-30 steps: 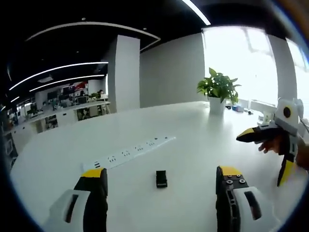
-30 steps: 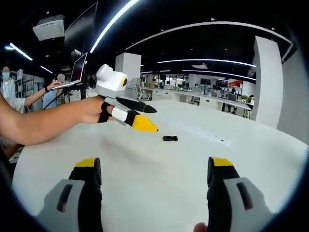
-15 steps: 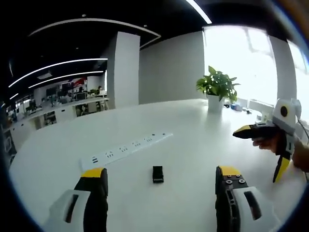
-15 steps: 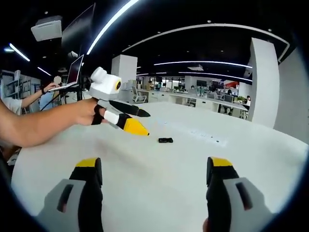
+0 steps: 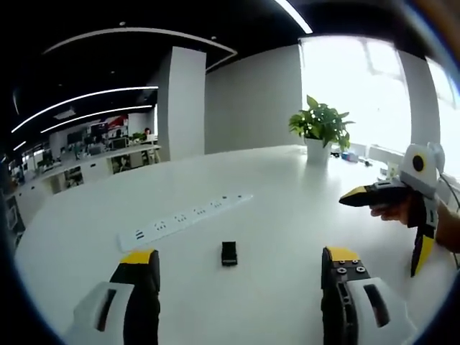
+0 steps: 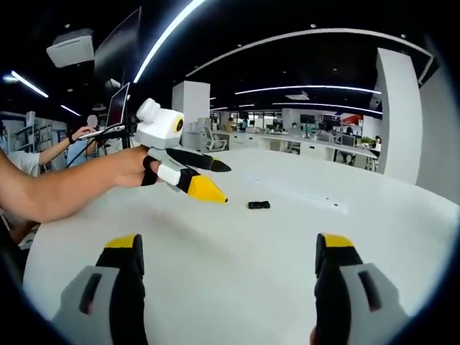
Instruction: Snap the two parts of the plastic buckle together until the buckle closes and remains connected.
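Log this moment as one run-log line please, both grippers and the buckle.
left gripper: open, above table | right gripper: open, above table | buckle: on white table, untouched | power strip: beyond buckle

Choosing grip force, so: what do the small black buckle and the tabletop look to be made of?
Buckle: probably moulded plastic, matt black with no glint, though too small to be sure. Table: smooth white surface, likely laminate or painted, with a soft sheen from the window light.
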